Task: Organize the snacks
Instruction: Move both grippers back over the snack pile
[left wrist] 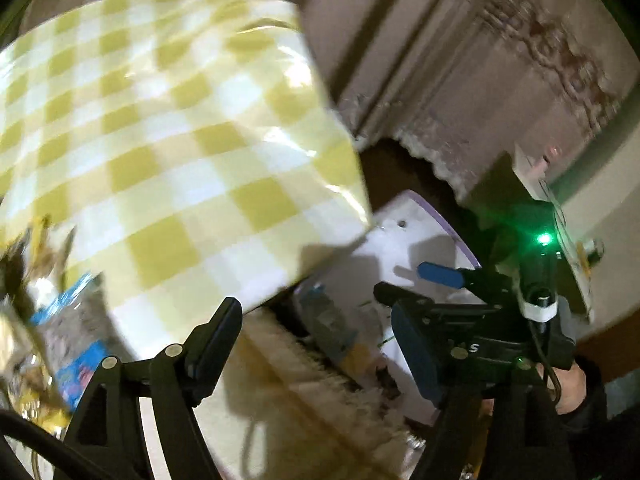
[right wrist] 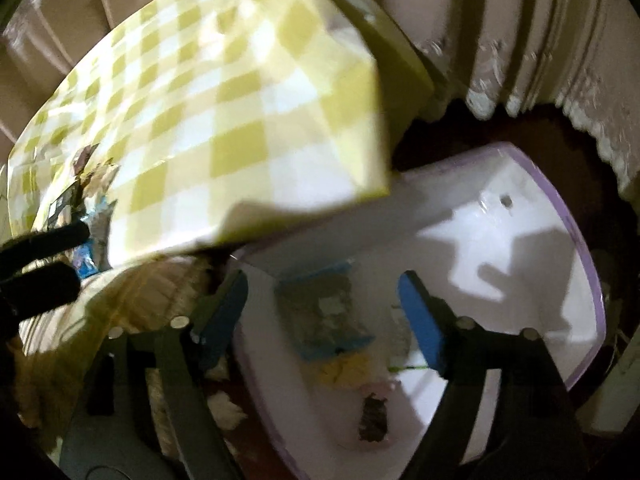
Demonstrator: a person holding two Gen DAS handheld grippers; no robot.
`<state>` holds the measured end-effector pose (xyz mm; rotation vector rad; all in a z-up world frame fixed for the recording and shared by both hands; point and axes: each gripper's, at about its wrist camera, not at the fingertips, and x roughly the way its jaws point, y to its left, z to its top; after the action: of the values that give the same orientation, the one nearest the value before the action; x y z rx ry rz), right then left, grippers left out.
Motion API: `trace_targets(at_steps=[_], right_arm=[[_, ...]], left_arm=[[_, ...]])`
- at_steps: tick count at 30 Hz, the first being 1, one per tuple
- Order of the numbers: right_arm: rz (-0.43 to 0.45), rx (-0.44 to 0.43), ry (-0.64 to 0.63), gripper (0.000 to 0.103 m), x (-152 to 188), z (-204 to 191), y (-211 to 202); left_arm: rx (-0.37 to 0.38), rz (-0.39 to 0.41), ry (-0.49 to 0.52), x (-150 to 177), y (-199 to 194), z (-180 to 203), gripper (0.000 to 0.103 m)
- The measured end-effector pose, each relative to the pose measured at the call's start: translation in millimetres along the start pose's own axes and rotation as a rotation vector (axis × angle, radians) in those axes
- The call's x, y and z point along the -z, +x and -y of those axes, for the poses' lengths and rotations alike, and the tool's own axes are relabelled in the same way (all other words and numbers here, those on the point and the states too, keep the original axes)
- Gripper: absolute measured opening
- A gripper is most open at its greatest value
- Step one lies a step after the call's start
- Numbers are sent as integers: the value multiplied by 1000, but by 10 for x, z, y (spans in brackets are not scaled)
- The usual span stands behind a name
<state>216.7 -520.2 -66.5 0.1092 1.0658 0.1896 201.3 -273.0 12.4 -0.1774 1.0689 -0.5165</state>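
Note:
A white bin with a purple rim (right wrist: 581, 240) stands on the floor beside the table. In it lie a grey packet with blue edges (right wrist: 324, 308), a yellow packet (right wrist: 347, 369) and a small dark one (right wrist: 374, 420). My right gripper (right wrist: 322, 312) hangs open above the grey packet, clear of it. My left gripper (left wrist: 320, 340) is open and empty over the table's corner. Beyond it are the bin (left wrist: 404, 236), the grey packet (left wrist: 330, 322) and the right gripper (left wrist: 418, 284). More snack packets (left wrist: 52, 320) lie on the table at the left, also in the right wrist view (right wrist: 82, 208).
The table carries a yellow and white checked cloth (left wrist: 168, 140) with a fringed edge (left wrist: 304, 376) hanging by the bin. Pale curtains with lace hems (right wrist: 520, 60) hang behind. A hand (left wrist: 572, 384) holds the right gripper. The left gripper's black fingers (right wrist: 44, 236) show at the left edge.

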Motion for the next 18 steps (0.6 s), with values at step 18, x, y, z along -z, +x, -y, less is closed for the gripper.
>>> trace_targets(at_steps=[18], right_arm=[[-19, -153, -253, 83, -313, -1655, 107]], left_arm=[[-287, 178, -398, 690, -1198, -1678, 75]])
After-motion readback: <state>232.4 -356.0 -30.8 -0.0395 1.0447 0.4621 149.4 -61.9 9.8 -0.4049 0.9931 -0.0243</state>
